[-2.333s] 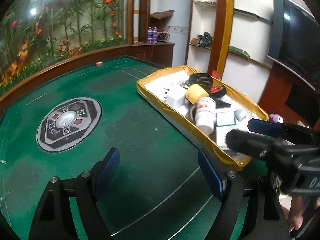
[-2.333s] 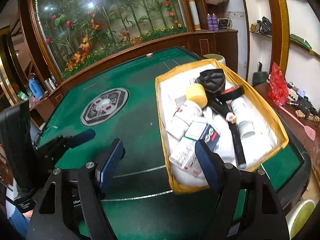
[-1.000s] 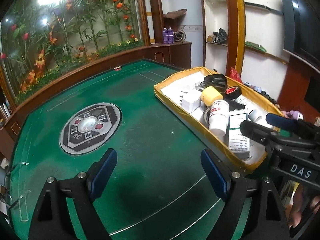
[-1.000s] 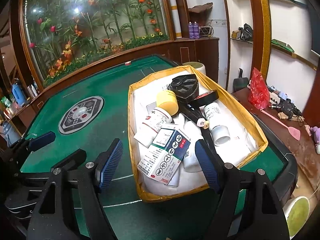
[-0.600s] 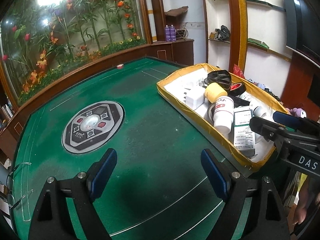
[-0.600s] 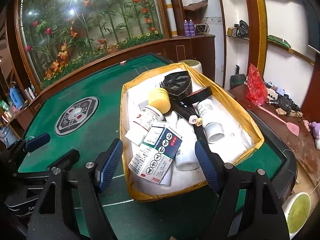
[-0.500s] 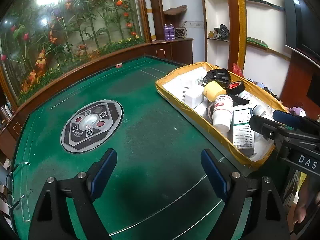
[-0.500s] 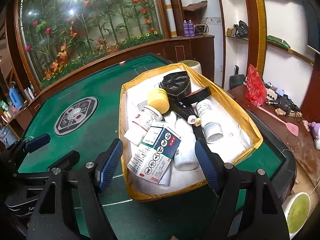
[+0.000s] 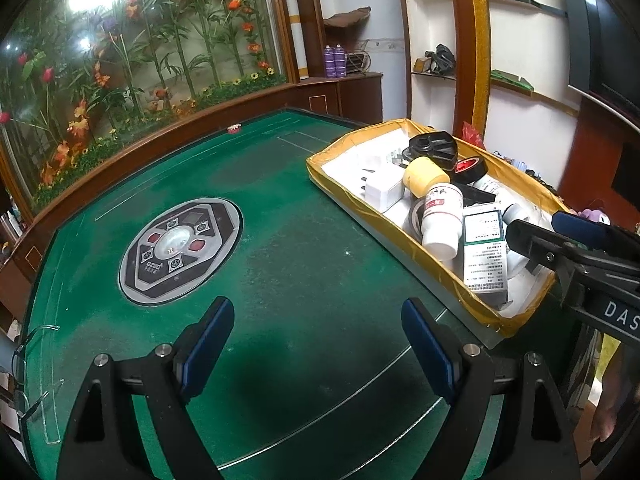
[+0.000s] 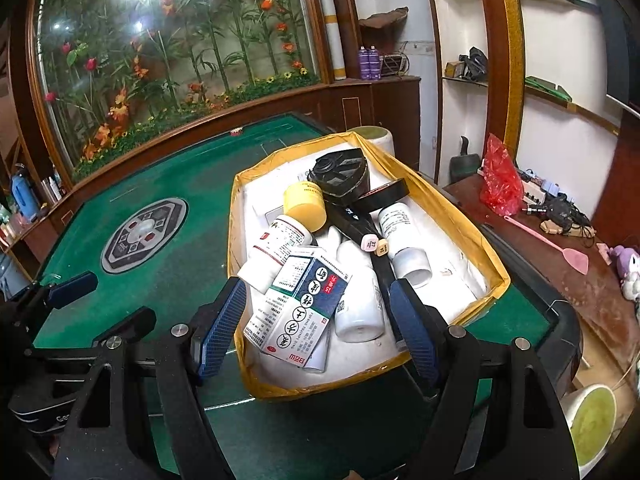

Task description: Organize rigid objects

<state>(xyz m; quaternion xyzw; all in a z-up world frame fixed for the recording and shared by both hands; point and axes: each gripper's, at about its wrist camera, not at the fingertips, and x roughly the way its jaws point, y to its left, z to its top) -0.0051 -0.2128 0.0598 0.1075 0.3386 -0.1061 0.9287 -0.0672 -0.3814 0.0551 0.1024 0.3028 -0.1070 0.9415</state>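
Both jaws are held open and empty. The right gripper (image 10: 316, 320) is poised over the near end of the yellow-rimmed tray (image 10: 486, 240), where a medicine box (image 10: 298, 312) lies topmost; it is best grasped squarely across its narrow sides. The left gripper (image 9: 316, 348) hangs beside the tray over the green table (image 9: 300, 248).

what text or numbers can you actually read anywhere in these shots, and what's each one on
"DAS", cut off at the frame edge: white letters on the right gripper body, left wrist view.
"27": small pale die in the yellow-edged tray.
Large Chinese characters on the medicine box: too distorted to read reliably.
White bottle label: too small.
Round centre panel lettering: blurred.
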